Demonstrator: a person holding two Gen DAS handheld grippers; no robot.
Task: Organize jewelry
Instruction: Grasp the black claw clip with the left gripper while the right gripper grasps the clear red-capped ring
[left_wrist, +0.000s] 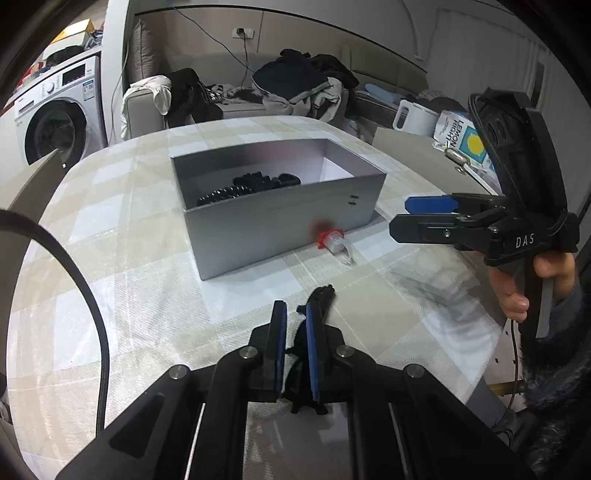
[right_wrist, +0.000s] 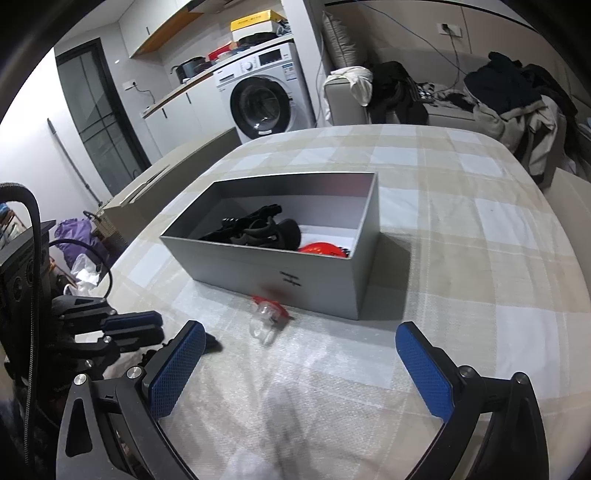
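A grey open box stands on the checked tablecloth; it also shows in the right wrist view. Black hair clips lie inside it, with a red piece beside them. A clear clip with a red end lies on the cloth against the box front, seen too in the right wrist view. My left gripper is shut on a black hair clip low over the cloth. My right gripper is open and empty, to the right of the left one.
A sofa with piled clothes stands behind the table. A washing machine is at the back left. A white kettle and a carton sit beyond the table's right edge. A cable hangs at the left.
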